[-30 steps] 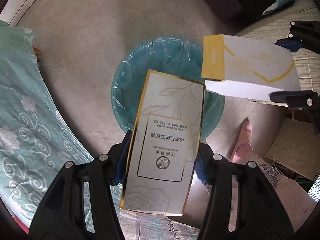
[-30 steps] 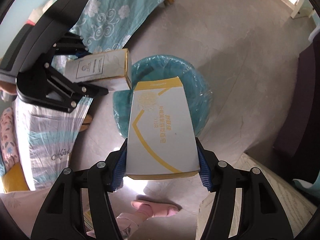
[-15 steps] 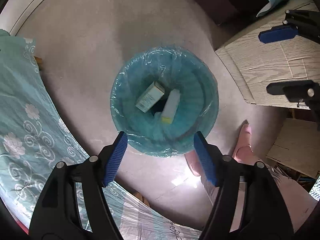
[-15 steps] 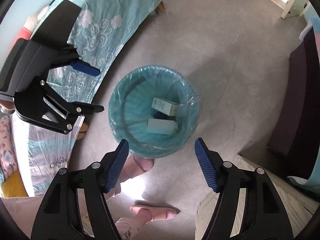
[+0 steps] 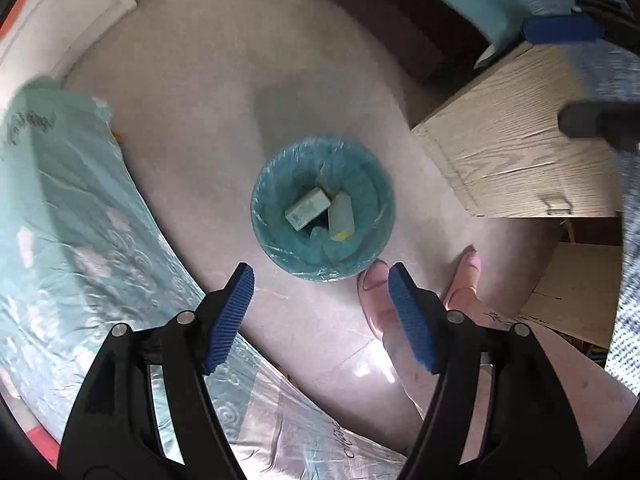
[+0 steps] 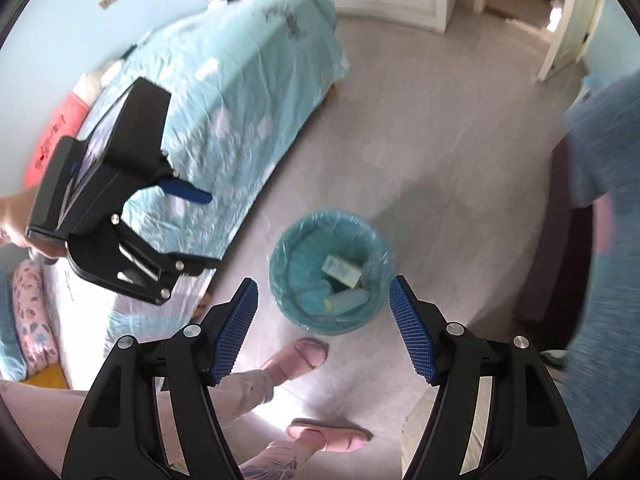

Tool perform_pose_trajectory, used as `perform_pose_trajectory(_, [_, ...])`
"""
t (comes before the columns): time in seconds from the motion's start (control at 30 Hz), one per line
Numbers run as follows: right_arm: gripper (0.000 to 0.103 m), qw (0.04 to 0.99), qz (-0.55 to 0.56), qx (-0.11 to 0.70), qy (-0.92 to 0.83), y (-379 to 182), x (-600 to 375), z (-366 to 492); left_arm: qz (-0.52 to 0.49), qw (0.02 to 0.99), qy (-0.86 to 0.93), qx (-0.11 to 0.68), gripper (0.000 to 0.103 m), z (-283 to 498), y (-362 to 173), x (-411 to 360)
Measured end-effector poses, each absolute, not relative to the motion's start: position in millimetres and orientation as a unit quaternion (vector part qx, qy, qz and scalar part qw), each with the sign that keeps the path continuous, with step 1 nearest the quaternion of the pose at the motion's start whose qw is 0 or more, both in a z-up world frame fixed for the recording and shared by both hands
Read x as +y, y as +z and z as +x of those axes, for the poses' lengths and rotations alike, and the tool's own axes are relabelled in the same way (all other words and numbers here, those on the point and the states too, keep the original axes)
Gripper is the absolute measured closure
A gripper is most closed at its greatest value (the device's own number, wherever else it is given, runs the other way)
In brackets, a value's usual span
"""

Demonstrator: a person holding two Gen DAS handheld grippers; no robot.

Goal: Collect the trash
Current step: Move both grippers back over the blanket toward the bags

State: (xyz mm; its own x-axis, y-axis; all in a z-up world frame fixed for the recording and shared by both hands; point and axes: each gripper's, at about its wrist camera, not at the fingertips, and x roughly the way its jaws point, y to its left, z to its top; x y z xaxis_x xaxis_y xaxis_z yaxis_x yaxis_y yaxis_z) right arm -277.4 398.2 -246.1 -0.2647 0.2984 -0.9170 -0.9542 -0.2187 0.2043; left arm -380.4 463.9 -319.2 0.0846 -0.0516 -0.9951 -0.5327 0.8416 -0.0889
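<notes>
A round bin with a teal liner (image 5: 280, 248) stands on the floor, also in the right wrist view (image 6: 280, 276). Inside lie two boxes: a white box with gold edging (image 5: 307, 208) (image 6: 342, 271) and a white and yellow box (image 5: 341, 224) (image 6: 346, 301). My left gripper (image 5: 321, 314) is open and empty, held high above the bin's near rim. My right gripper (image 6: 323, 326) is open and empty, also high above the bin. The left gripper also shows in the right wrist view (image 6: 120, 216), at the left over the bed.
A bed with a teal flowered cover (image 5: 60, 232) (image 6: 240, 92) lies left of the bin. A light wooden cabinet (image 5: 516, 152) stands to its right. The person's feet in pink slippers (image 5: 376, 300) (image 6: 300, 358) are close to the bin. A dark sofa edge (image 6: 560, 264) is at the right.
Both grippers opened and let their boxes fall into the bin. Both have since risen well above it, so the bin looks smaller.
</notes>
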Motion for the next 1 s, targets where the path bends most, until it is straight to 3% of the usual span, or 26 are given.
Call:
perform_pose_trajectory(0.07, [0.034,0.48,-0.381,0.414,0.673,-213,386,-270,-0.209,0.714,0.169,0.647,0.03,-378,-291,457])
perform_pose_trajectory(0.33, [0.029,0.548,-0.333,0.395,0.657,-101,306,-226,-0.132,0.761,0.148,0.617,0.029,-342,-180,425])
perform_pose_trajectory(0.47, [0.024,0.594,-0.309,0.389,0.632,-69,260,-198,-0.083,0.785,0.129,0.6,0.023,-314,-136,398])
perform_pose_trajectory(0.57, [0.019,0.628,-0.282,0.39,0.612,-50,218,-171,-0.062,0.803,0.114,0.581,0.018,-294,-110,376])
perform_pose_trajectory(1.0, [0.018,0.737,-0.226,0.395,0.5,-22,42,-79,0.033,0.841,0.016,0.54,0.018,-183,-50,258])
